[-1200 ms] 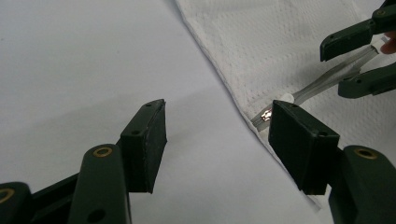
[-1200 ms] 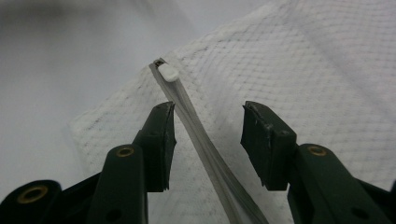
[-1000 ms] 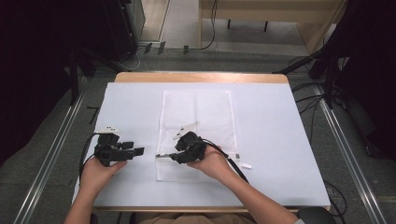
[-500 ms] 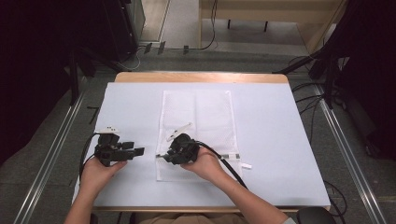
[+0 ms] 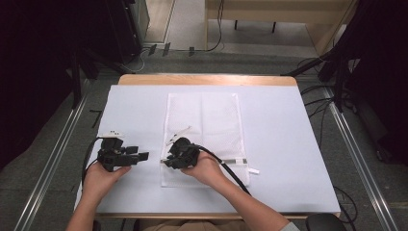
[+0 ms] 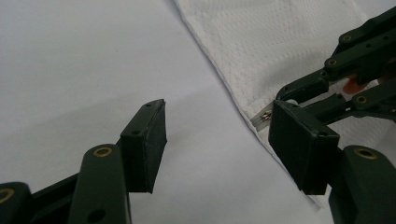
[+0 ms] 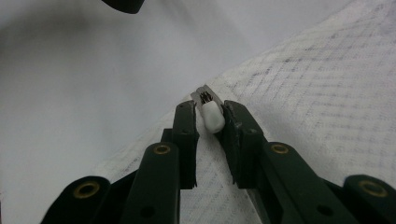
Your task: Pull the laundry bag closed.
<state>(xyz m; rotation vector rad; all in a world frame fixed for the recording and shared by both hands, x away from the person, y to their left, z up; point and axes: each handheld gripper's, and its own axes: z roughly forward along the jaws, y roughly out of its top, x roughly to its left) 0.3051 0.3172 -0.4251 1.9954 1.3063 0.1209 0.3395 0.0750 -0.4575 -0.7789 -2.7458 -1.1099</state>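
Note:
A white mesh zip bag [image 5: 207, 118] lies flat in the middle of the table. My right gripper [image 5: 167, 161] is at the bag's near left edge, pointing left. Its jaws have just been closing, and in the right gripper view they [image 7: 210, 119] pinch the small white zipper pull [image 7: 212, 116] at the edge of the mesh [image 7: 317, 93]. My left gripper [image 5: 143, 156] rests on the table just left of the bag, pointing right, its jaws [image 6: 219, 128] wide open with bare cover between them. The zipper end [image 6: 263, 116] lies close to its right pad.
The table wears a white cover [image 5: 293, 144] over a wooden top. A black cable [image 5: 231, 171] trails from the right gripper across the bag's near corner. A small white tag [image 5: 253, 171] lies right of the bag. Metal rails [image 5: 351, 144] flank the table.
The right hand has slid left along the bag's near edge to its left side, and its jaws have narrowed onto the zipper pull. The left hand has kept still.

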